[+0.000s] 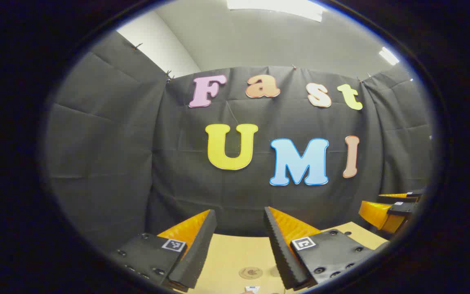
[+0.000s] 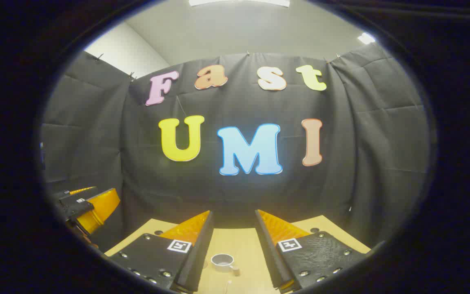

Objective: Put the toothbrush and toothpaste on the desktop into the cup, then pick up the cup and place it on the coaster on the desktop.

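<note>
1. Zero steps done, judging by what shows: both grippers are held up over the desktop (image 1: 227, 253), nothing between the fingers of either.
2. Left gripper (image 1: 239, 249): jaws wide apart, gripping nothing. Coaster (image 1: 251, 272) lies flat on the desktop low in the gap btwn its jaws, bare, no cup on it. Just below that, at the very bottom edge, a small white bit (image 1: 252, 289) w/ a reddish spot; could be the toothpaste or brush end, too cropped to tell.
3. Right gripper (image 2: 229, 245): jaws also wide, holding nothing. Cup (image 2: 222, 260) stands upright on the desktop in the gap btwn its jaws, nearer the left-hand jaw, handle toward the right-hand one. Inside looks empty as far as can be seen. Thin pale thing (image 2: 227, 285) below the cup at the bottom edge; can't ID it.
4. Each gripper also turns up at the far side edge of the other's view, beyond the jaws, raised alike.
5. Left to do, by my read: toothbrush in cup, toothpaste in cup, then cup lifted onto the coaster. So all of it; first job is locating and gripping one of the two items.
</note>
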